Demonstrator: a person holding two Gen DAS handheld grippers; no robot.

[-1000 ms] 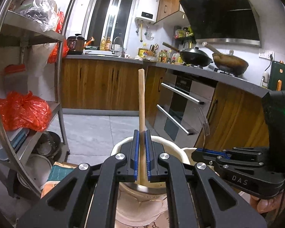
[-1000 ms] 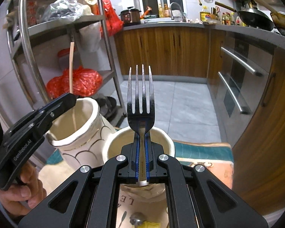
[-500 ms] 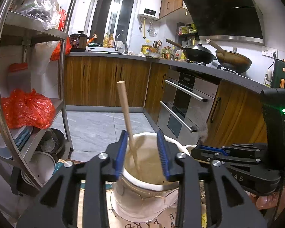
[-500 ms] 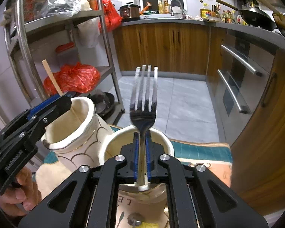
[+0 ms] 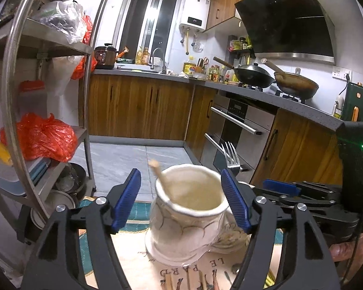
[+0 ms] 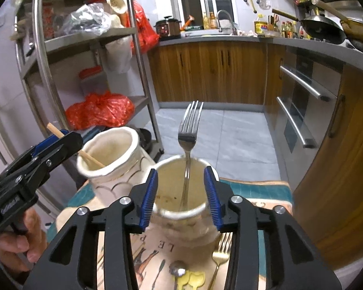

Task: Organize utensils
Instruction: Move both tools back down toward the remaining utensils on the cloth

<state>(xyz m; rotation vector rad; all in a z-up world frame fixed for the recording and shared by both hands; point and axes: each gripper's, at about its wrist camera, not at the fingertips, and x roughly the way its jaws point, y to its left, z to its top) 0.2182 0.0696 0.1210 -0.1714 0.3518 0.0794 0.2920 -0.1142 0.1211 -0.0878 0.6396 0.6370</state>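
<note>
- Right wrist view: right gripper [image 6: 180, 197] fingers apart around the jar [image 6: 184, 207]; fork [image 6: 190, 145] stands upright inside, lower centre.
- Left gripper [image 5: 180, 199] fingers apart, chopstick [image 5: 163, 183] leaning in vase [image 5: 187, 215].

Both grippers have let go since a second ago. The left gripper [image 5: 181, 203] went from clamping the wooden stick [image 5: 163, 181] to wide open, and the stick now leans inside the tall vase [image 5: 188, 215]. The right gripper [image 6: 181, 193] opened too, leaving the fork [image 6: 188, 145] standing in the short jar [image 6: 184, 207].
</note>
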